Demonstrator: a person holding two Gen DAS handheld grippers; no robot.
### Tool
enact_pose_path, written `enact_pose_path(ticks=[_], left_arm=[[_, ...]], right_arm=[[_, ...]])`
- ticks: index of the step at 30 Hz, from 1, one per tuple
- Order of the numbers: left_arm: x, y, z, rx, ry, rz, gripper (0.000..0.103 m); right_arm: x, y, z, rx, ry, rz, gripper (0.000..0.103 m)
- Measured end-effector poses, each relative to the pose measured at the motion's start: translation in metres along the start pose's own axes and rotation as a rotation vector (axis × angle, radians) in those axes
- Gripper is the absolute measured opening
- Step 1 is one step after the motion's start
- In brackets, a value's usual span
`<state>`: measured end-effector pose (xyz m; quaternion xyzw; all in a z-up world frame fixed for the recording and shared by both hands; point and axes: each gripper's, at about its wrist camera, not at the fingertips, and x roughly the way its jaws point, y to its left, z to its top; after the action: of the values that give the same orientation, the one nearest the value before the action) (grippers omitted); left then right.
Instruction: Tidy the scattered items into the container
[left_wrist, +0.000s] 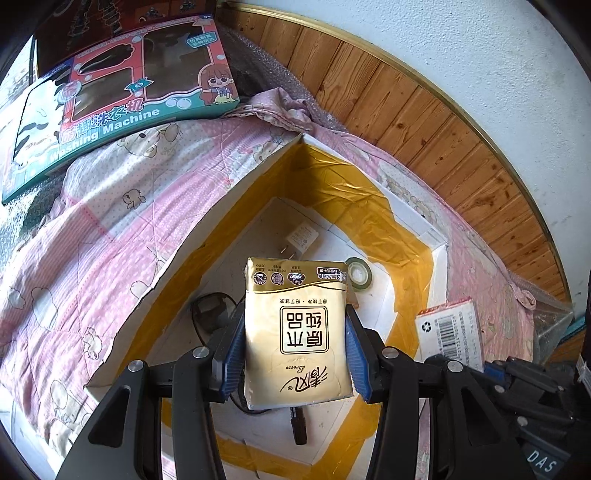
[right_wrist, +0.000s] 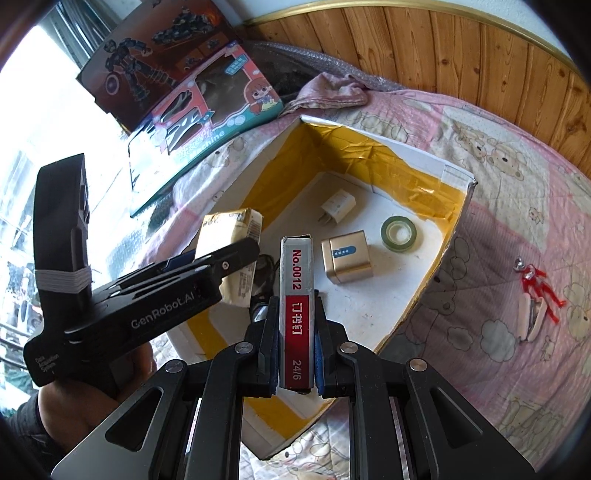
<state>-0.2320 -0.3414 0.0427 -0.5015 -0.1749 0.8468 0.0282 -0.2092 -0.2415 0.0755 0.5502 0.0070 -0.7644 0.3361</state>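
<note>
Both loads hang over the box (right_wrist: 454, 225): the left gripper (left_wrist: 295, 350) clamps the tissue pack (left_wrist: 297, 332), the right gripper (right_wrist: 295, 332) the staple box (right_wrist: 297, 302), long axes along the fingers.

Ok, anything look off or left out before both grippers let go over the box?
Yes: a red figure and a stapler lie on the quilt outside the box. The box rim looks torn and ragged.

tissue pack (left_wrist: 297, 332): gold, above box (left_wrist: 229, 188) | staple box (right_wrist: 297, 317): upright, above box
</note>
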Motion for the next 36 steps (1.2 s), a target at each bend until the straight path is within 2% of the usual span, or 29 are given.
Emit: enact_pose_path(ticks=[19,30,36], left_arm=[[0.017,-0.008,0.031,0.069,-0.001,0.022,0.049],[0.046,-0.003,0.045,0.048,0.067,-0.004,0.049],[0.063,-0.006,0.051,0.062,0.09,0.028,0.049]], right_arm=[[0.009,0.012,-0.015,-0.011,0.023,0.014,0.015],[0.013,0.013,-0.026,-0.007,0.032,-0.003,0.015],[0.014,0.015,-0.031,-0.005,0.023,-0.033,0.015]])
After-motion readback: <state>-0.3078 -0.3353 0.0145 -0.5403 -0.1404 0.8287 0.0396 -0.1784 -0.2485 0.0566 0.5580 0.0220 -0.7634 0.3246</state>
